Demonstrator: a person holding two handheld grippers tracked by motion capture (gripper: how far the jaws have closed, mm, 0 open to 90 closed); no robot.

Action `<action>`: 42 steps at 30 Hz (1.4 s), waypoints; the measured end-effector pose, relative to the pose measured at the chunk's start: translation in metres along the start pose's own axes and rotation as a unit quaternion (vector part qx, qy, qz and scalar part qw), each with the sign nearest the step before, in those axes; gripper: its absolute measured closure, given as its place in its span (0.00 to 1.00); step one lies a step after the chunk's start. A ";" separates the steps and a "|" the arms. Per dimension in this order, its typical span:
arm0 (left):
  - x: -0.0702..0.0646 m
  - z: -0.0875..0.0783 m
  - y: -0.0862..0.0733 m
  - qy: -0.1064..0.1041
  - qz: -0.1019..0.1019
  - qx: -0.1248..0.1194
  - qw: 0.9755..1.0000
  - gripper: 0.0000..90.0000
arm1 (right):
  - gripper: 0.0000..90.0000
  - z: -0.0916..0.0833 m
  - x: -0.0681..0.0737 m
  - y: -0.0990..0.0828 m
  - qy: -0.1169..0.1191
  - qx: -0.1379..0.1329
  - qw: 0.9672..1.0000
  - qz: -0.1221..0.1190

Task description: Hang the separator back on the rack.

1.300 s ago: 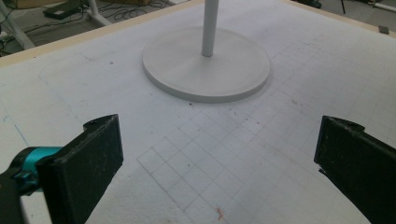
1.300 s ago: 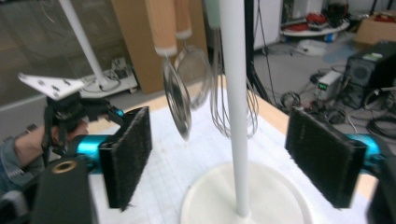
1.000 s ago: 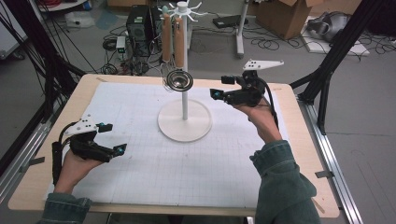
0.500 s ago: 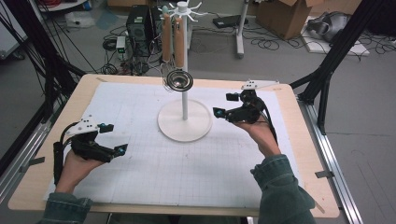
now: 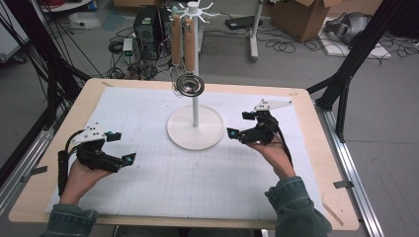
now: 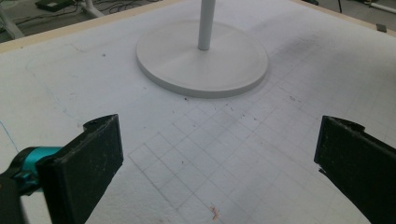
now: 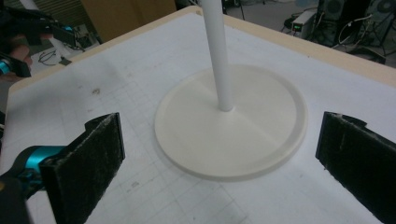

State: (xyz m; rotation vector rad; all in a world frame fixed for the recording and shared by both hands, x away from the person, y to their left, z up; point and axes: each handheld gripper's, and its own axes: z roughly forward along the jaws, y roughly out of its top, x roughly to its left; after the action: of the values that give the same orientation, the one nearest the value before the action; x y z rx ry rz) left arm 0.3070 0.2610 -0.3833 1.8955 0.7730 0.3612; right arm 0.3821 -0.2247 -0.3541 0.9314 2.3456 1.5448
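On the table [image 5: 316, 197], the white stand [image 5: 194, 127] sits just beside the right hand-held gripper [image 5: 241, 126].

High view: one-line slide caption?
Both claws, left and right, open and empty beside white stand hung with two wooden-handled utensils.

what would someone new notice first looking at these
The white stand at the middle of the table, its round base on the gridded sheet, draws the eye first; two wooden-handled utensils hang from the hooks at its top, a metal strainer head below them. Next come the two hand-held grippers, the left gripper near the table's front left and the right gripper beside the base, both with jaws wide open and nothing between them.
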 end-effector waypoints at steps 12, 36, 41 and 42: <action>0.001 0.001 -0.003 0.002 -0.004 0.000 1.000 0.02 | 0.00 -0.015 0.001 -0.025 -0.018 -0.004 1.000 0.005; 0.002 0.008 -0.012 -0.001 -0.009 0.010 1.000 0.02 | 0.00 -0.042 0.009 -0.076 -0.046 -0.013 0.999 0.018; 0.001 0.011 -0.014 -0.001 -0.010 0.013 1.000 0.02 | 0.00 -0.047 0.010 -0.087 -0.055 -0.010 0.998 0.020; 0.001 0.011 -0.014 -0.001 -0.009 0.014 1.000 0.02 | 0.00 -0.048 0.011 -0.089 -0.057 -0.009 0.998 0.023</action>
State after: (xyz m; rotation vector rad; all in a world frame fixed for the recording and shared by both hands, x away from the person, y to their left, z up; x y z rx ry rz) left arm 0.3089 0.2577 -0.4012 1.9135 0.7977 0.3385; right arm 0.3151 -0.2787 -0.4092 1.0459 2.2440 1.4860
